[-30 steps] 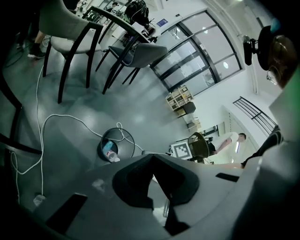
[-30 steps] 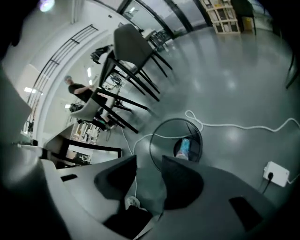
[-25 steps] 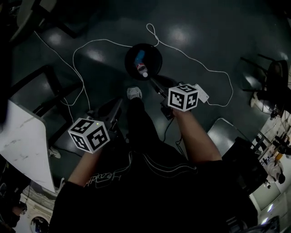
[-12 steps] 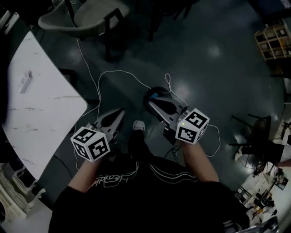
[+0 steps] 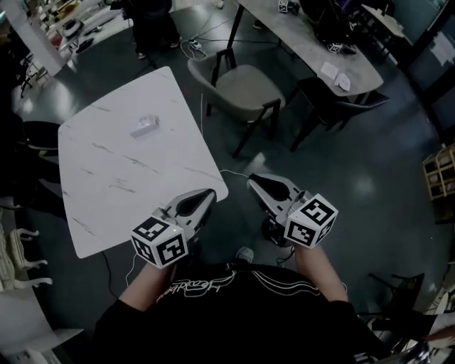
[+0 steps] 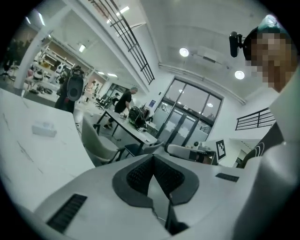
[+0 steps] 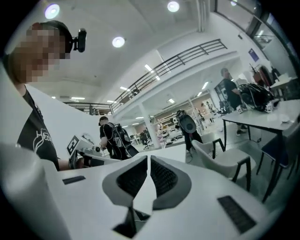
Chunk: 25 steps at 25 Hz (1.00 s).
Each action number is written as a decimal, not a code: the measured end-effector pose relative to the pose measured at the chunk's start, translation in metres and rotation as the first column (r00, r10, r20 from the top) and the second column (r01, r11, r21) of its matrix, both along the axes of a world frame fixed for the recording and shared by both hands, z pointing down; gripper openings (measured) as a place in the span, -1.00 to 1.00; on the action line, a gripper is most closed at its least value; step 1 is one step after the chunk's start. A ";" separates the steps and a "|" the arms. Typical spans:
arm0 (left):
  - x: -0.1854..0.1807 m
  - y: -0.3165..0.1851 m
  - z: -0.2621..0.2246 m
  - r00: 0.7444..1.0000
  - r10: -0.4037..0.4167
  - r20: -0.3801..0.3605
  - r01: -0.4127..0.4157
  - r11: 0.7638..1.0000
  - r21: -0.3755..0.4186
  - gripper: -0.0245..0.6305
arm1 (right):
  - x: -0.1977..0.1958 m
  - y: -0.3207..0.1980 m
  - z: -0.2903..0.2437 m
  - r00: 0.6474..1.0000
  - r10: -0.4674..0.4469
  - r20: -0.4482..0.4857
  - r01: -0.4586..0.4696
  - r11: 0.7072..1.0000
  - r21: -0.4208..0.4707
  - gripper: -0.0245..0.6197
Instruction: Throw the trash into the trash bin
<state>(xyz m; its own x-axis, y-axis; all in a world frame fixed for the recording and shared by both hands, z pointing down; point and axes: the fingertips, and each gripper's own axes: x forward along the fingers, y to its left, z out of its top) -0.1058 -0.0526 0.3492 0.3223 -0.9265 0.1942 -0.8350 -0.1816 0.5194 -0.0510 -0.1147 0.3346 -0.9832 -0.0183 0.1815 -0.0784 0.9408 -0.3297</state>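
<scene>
A small white box [image 5: 144,126] lies on the white marble table [image 5: 106,178]; the left gripper view shows the box [image 6: 44,129] off to the left too. My left gripper [image 5: 208,193] hovers at the table's near corner, shut and empty [image 6: 153,158]. To its right, my right gripper [image 5: 254,183] is raised over the floor, its pads [image 7: 148,159] together with nothing between them. Only a dark patch [image 5: 274,229] under the right gripper shows where the black bin stood; the rest is hidden.
A grey chair [image 5: 245,89] stands past the table, with a long desk [image 5: 313,43] behind it. A white cable [image 5: 231,173] runs over the dark floor. A person [image 5: 153,21] stands far back. My shoe [image 5: 244,254] is below the grippers.
The head view swung up from the floor and the bin, with a bottle in it, to the table. Both grippers rose and now point level. The right jaws closed.
</scene>
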 end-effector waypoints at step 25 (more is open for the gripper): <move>-0.312 0.122 -0.023 0.969 -0.204 0.138 0.201 0.979 0.037 -0.91 | -0.298 0.126 -0.018 0.983 -0.158 -0.093 0.169 0.979 0.117 -0.78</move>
